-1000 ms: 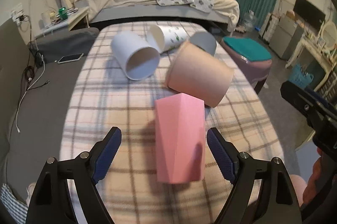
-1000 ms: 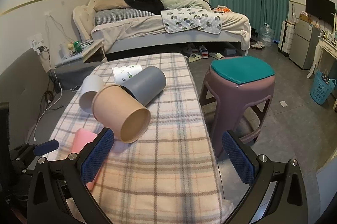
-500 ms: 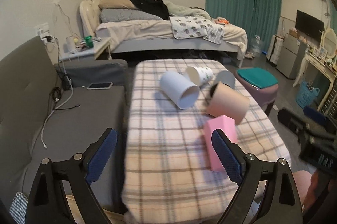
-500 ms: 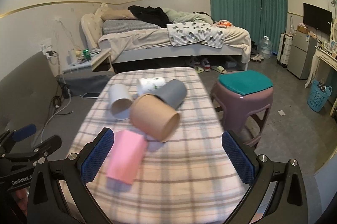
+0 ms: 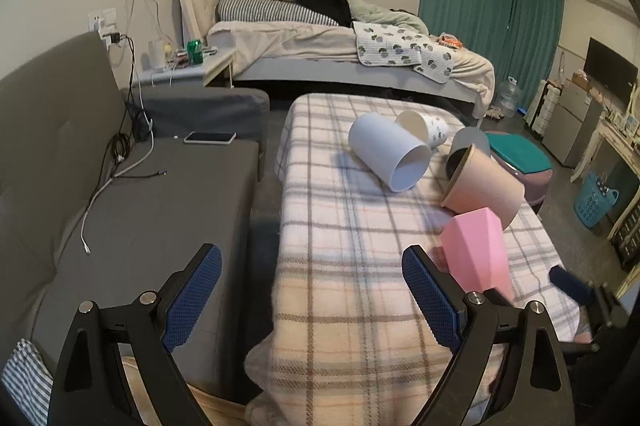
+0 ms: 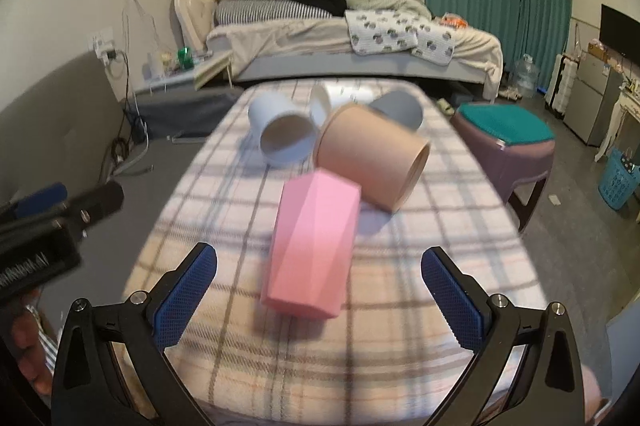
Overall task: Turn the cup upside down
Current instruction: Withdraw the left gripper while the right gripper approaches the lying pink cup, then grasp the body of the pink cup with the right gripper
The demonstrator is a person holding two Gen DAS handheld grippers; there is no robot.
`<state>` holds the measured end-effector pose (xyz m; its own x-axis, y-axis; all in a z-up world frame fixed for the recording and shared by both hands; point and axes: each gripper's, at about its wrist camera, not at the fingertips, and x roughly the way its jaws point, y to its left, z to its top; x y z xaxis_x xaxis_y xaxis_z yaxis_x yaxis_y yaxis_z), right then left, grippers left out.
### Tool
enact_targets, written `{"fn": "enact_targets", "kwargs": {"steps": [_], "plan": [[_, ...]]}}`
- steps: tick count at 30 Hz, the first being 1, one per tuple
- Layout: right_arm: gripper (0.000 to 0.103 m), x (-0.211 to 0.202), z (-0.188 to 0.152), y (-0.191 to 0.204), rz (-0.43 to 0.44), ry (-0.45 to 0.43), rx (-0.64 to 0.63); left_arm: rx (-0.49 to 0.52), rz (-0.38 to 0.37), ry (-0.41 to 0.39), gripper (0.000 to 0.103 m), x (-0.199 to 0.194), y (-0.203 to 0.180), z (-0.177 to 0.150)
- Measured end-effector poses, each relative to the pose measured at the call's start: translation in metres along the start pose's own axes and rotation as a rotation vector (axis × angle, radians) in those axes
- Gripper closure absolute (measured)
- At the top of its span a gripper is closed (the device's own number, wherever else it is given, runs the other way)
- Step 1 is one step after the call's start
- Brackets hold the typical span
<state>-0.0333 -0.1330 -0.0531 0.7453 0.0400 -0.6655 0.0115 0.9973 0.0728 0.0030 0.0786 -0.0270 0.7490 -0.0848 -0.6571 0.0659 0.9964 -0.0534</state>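
A pink faceted cup [image 6: 314, 246] lies on its side on the plaid-covered table [image 6: 420, 306], closed base toward me. My right gripper [image 6: 319, 296] is open and empty, with the cup just ahead, between its fingers. The cup also shows in the left wrist view [image 5: 478, 250], right of my left gripper [image 5: 311, 300], which is open and empty over the table's left front edge. Behind the pink cup lie a tan cup [image 6: 372, 154], a pale blue cup [image 6: 280, 134], a grey cup [image 6: 400, 108] and a white patterned cup [image 5: 424, 128].
A grey sofa [image 5: 132, 210] with a phone [image 5: 210, 137] and cables stands left of the table. A purple stool with a teal seat [image 6: 506, 138] stands at the right. A bed [image 6: 340, 42] is behind, and a blue basket [image 6: 618, 182] at far right.
My left gripper has pulled back and swung left, away from the pink cup that was between its fingers. My right gripper has moved in behind the pink cup.
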Motion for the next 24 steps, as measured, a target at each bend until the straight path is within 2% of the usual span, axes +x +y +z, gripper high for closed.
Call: {"fn": "enact_targets", "kwargs": {"steps": [4,7,9,11,16,24], "plan": [[0.008,0.017,-0.009,-0.001,0.023,0.049,0.016,0.005,-0.001,0.012,0.008,0.005,-0.001,-0.004],[0.023,0.027,-0.017,0.000,0.042,0.087,0.019,0.012,0.000,0.025,0.008,0.009,-0.003,-0.007],[0.039,0.034,-0.020,-0.001,0.060,0.116,0.031,0.016,0.004,0.033,0.008,0.011,-0.004,-0.009],[0.046,0.039,-0.023,-0.005,0.084,0.141,0.049,0.018,0.003,0.041,0.008,0.012,-0.004,-0.009],[0.046,0.032,-0.020,-0.009,0.110,0.125,0.056,0.015,0.006,0.056,0.008,0.015,-0.004,-0.011],[0.048,0.005,0.003,-0.006,0.119,0.035,0.008,0.010,0.003,0.064,0.008,0.014,-0.004,-0.011]]}}
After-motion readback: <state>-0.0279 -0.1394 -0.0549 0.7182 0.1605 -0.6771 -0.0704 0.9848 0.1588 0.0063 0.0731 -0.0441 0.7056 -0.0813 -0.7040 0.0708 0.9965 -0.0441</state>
